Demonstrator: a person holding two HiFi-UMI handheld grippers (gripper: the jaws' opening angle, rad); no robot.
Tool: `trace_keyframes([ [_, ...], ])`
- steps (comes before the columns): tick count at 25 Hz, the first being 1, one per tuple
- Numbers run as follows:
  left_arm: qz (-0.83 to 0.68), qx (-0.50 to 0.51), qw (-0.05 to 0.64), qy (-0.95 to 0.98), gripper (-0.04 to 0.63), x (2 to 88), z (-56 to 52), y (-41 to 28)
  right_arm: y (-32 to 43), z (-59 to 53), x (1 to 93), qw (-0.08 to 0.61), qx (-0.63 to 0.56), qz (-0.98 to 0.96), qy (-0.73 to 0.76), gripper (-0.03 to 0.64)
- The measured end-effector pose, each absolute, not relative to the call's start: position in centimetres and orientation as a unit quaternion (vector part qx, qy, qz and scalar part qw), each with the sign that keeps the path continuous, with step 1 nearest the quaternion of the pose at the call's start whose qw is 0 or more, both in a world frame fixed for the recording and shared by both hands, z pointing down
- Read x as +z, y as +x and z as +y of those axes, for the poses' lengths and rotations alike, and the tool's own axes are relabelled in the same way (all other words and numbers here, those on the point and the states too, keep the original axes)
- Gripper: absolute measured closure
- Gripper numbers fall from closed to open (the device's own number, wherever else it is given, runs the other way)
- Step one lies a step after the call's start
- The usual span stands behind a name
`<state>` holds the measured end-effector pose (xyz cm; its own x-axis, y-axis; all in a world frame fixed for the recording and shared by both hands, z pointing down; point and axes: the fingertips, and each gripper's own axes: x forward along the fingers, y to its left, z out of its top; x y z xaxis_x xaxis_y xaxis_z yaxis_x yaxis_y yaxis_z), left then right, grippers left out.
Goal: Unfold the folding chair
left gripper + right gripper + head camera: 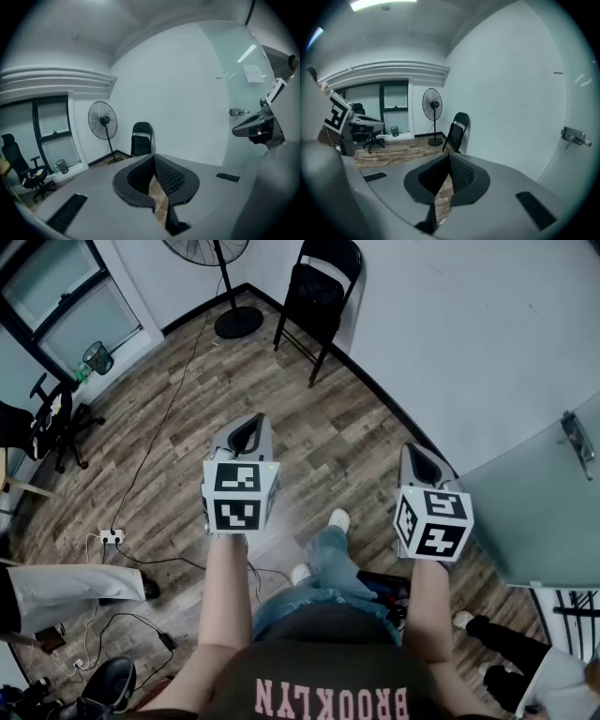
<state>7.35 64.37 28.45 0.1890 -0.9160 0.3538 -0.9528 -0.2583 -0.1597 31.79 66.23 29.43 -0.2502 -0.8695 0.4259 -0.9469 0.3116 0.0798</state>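
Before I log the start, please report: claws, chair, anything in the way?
Left claw shut, empty. Right claw shut, empty. Folding chair folded, leaning on wall, not yet reached. Fan beside it, cable on floor at left.

Your shirt (pixel 328 681): dark, pink BROOKLYN lettering across chest. Your jeans (pixel 328 559): light blue denim. Your shoes (pixel 338 518): white. Your left gripper (pixel 246 432), right gripper (pixel 422 457): grey shells, white cubes, black square markers.

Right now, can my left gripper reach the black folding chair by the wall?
Probably not yet. The folding chair stands well ahead of the left gripper, across a stretch of wood floor. Nothing seems to block the way, so walking closer should do it.
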Motion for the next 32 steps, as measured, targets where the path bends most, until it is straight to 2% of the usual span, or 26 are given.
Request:
trace_keyframes([
  [8,-0.604,0.202,0.053,0.769,0.594,29.1,58.0,7.7,32.2,59.7,29.7,0.163,0.123,-0.795,0.572,0.618],
  [11,-0.609,0.204,0.058,0.764,0.594,29.1,54.7,7.8,32.7,56.2,30.0,0.172,0.121,-0.795,0.569,0.614],
  [12,-0.608,0.207,0.063,0.764,0.572,29.2,53.6,7.9,32.6,55.0,30.1,0.174,0.124,-0.8,0.561,0.567],
  [13,-0.604,0.211,0.07,0.765,0.468,29.4,52.5,8.1,32.5,53.8,30.1,0.172,0.13,-0.806,0.551,0.435],
  [14,-0.6,0.215,0.078,0.767,0.352,29.7,51.3,8.5,32.5,52.5,30.1,0.166,0.138,-0.812,0.542,0.358],
  [15,-0.597,0.214,0.085,0.769,0.278,29.8,50.1,9.0,32.6,51.2,30.1,0.157,0.145,-0.817,0.536,0.312],
  [17,-0.597,0.201,0.09,0.771,0.132,29.7,47.7,10.0,33.1,48.4,29.8,0.139,0.147,-0.821,0.533,0.17],
  [18,-0.601,0.194,0.088,0.77,0.09,29.5,46.5,10.4,33.5,47.0,29.7,0.136,0.143,-0.821,0.535,0.12],
  [20,-0.614,0.188,0.083,0.762,0.05,29.2,44.3,11.0,34.3,44.6,29.8,0.144,0.135,-0.821,0.536,0.064],
  [27,-0.645,0.15,0.083,0.745,0.031,28.3,39.0,13.4,35.9,39.6,29.5,0.104,0.186,-0.839,0.501,0.057],
  [32,-0.646,0.163,0.106,0.738,0.032,28.8,36.8,14.8,38.1,37.4,29.9,0.143,0.153,-0.834,0.511,0.059],
])
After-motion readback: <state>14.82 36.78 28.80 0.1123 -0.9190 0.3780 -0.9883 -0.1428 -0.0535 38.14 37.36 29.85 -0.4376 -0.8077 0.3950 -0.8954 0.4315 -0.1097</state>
